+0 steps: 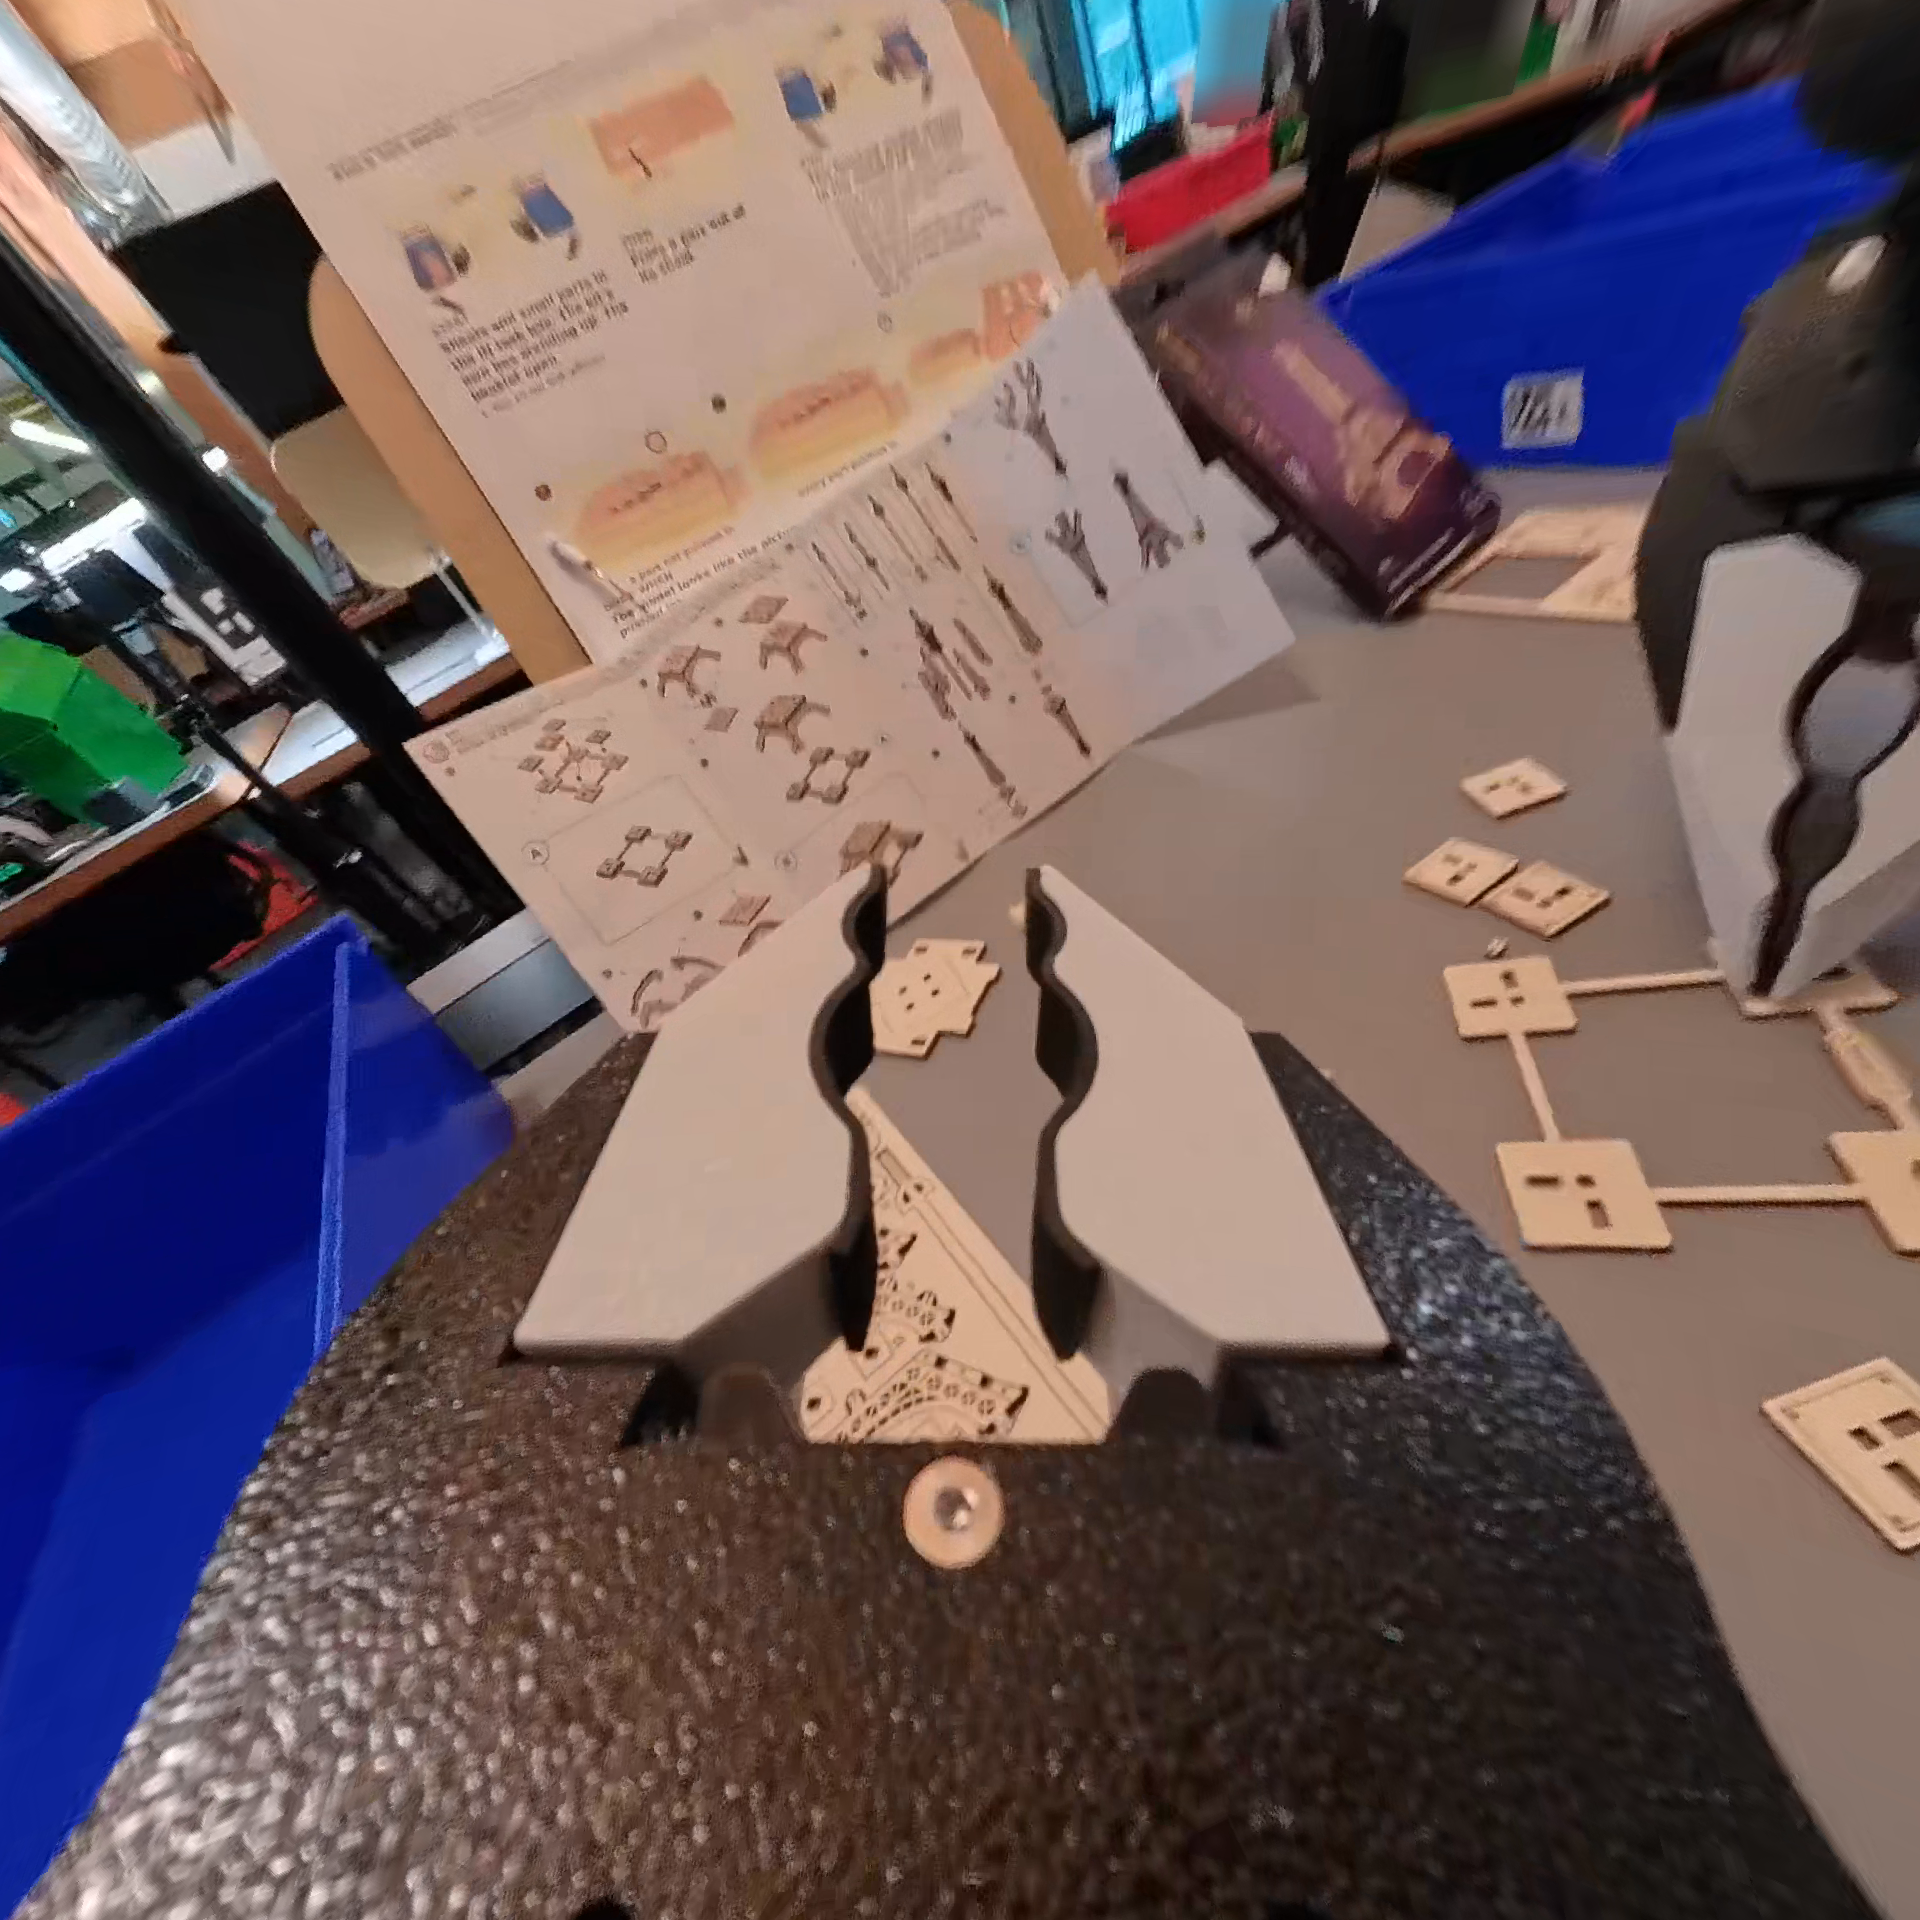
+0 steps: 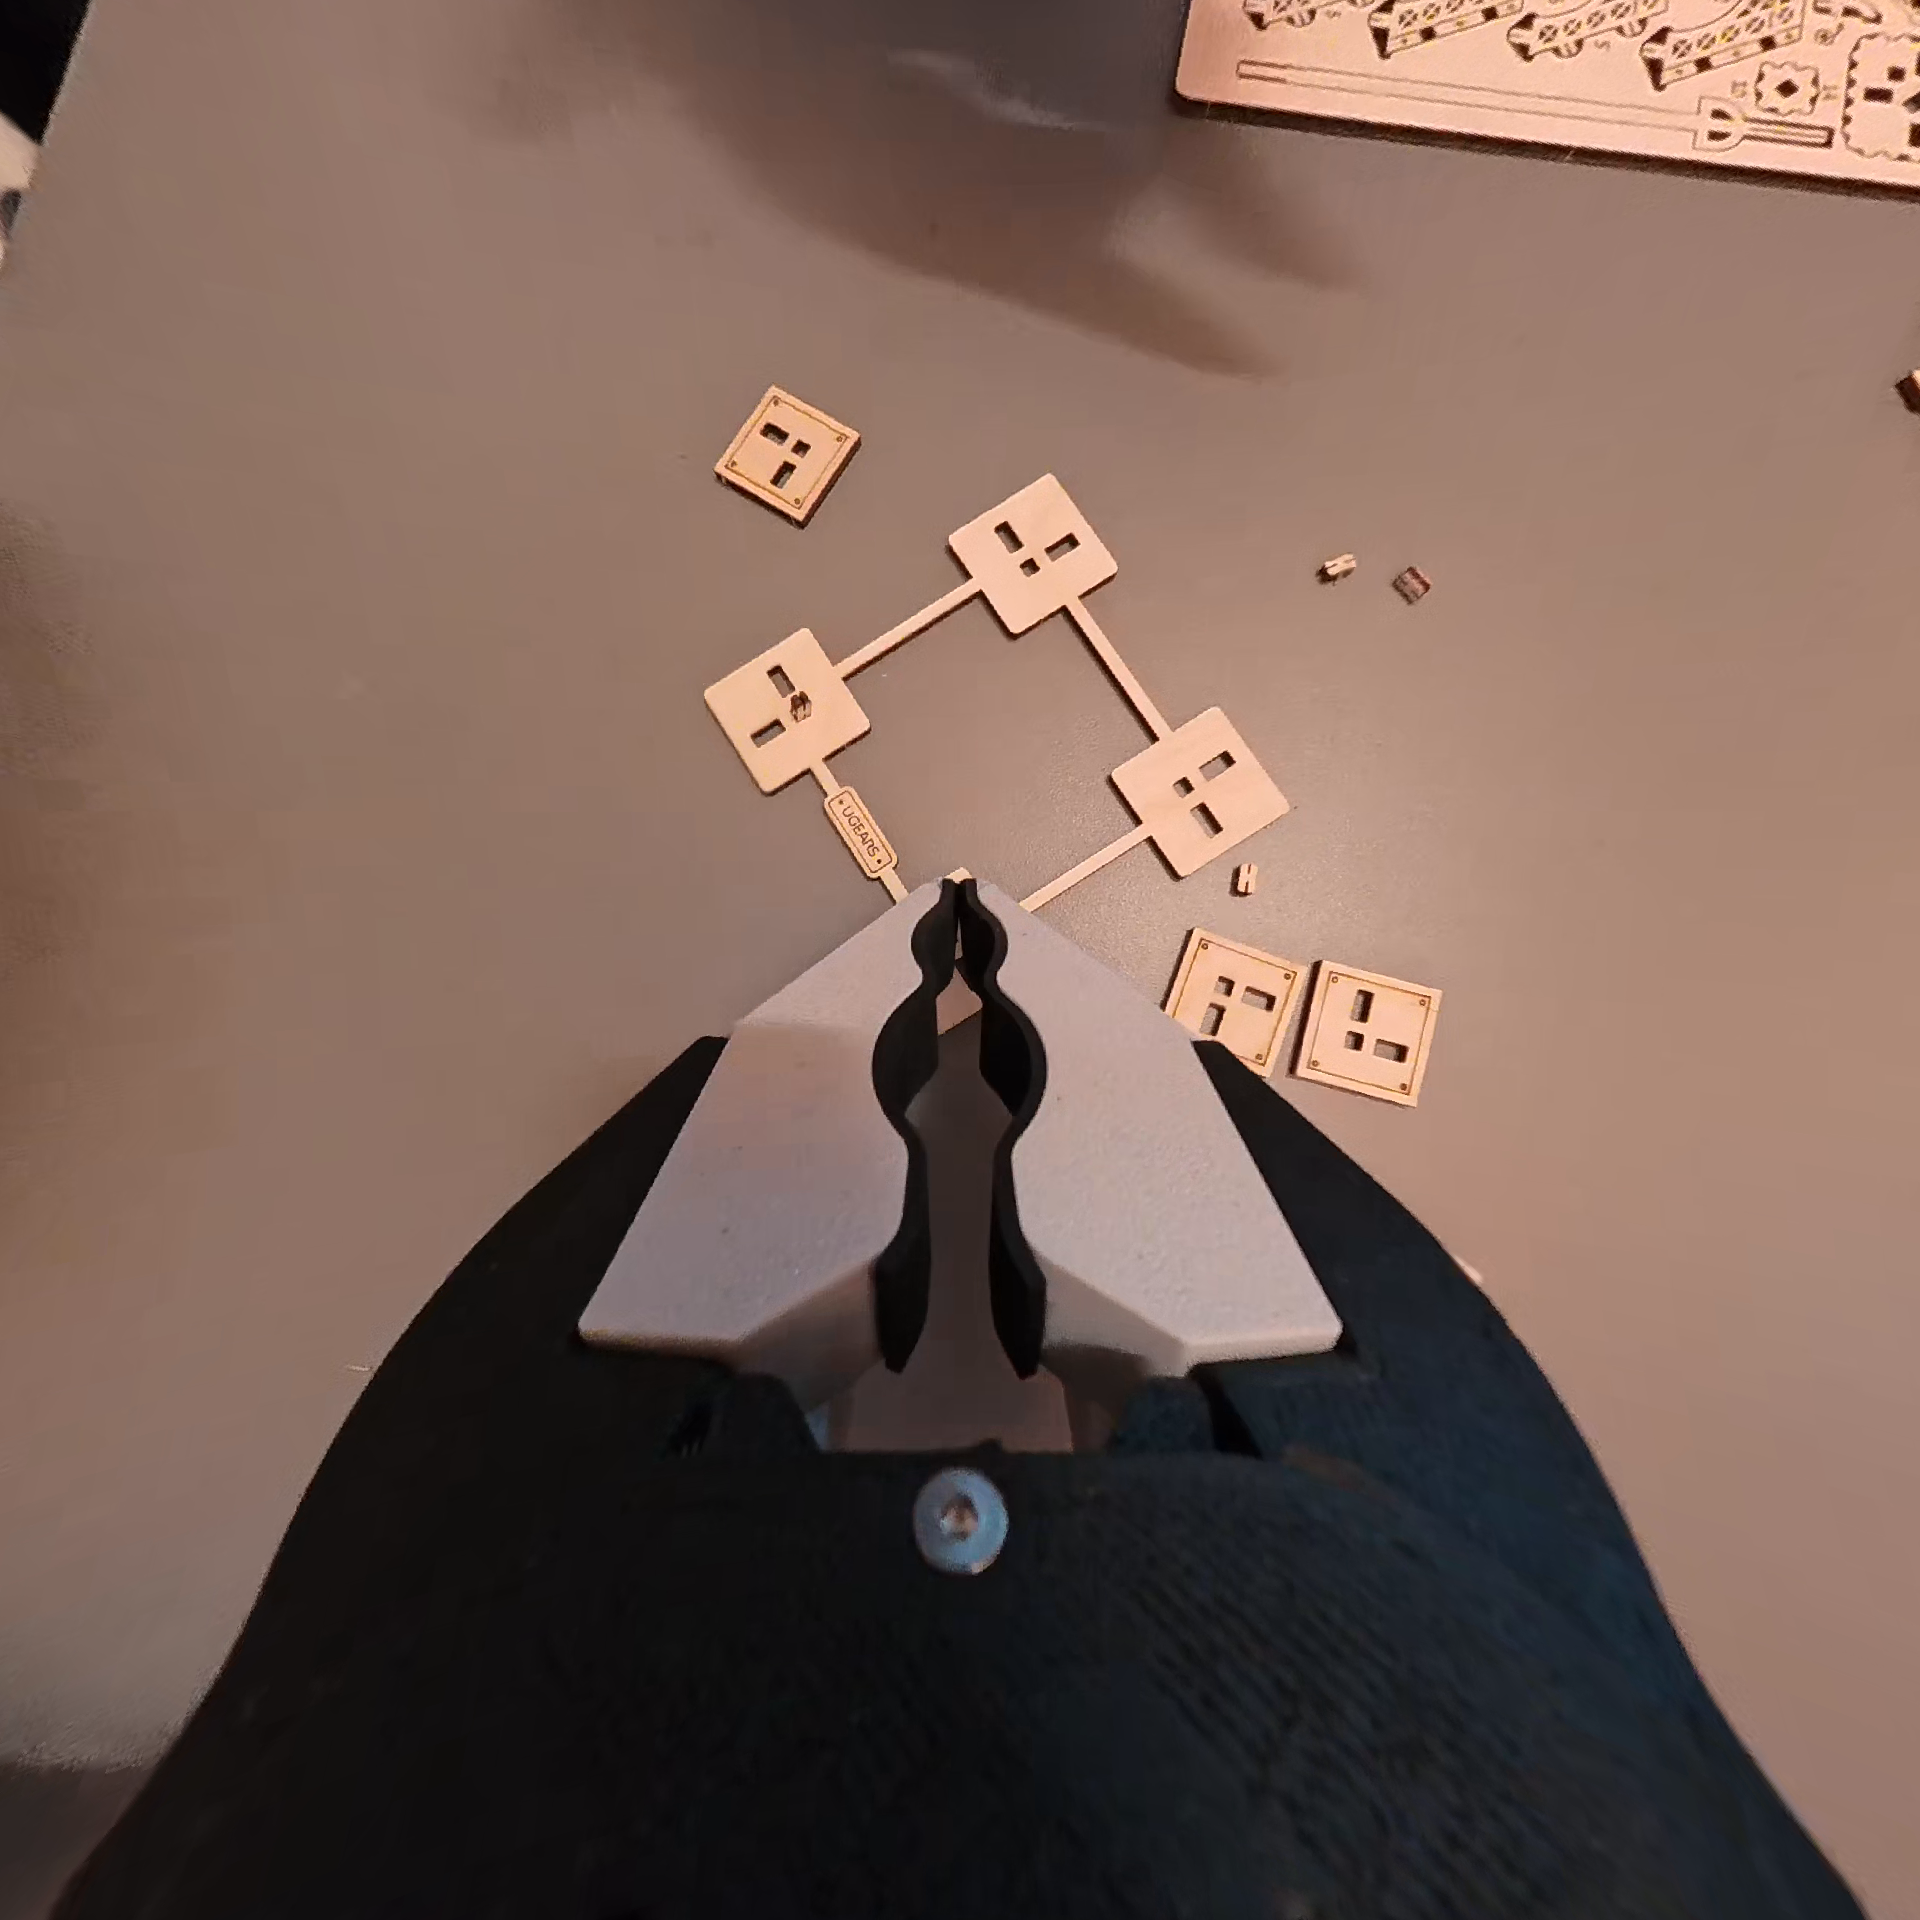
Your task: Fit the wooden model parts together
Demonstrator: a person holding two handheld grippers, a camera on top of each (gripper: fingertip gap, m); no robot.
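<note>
Two loose squares (image 2: pixel 1304 1023) lie right of the frame (image 2: pixel 997 707), seemingly apart.

A grey counter (image 1: pixel 1299 769) carries a blue bin (image 1: pixel 208 1195) at its left edge and another blue bin (image 1: pixel 1621 270) farther back right; a purple box (image 1: pixel 1340 457) leans just beside the latter; a green object (image 1: pixel 73 727) sits far left, beyond a black pole (image 1: pixel 208 540)

Pale wooden square frame (image 2: pixel 997 717) flat on grey table (image 2: pixel 416 520), loose slotted squares (image 2: pixel 787 455) beside it
</note>
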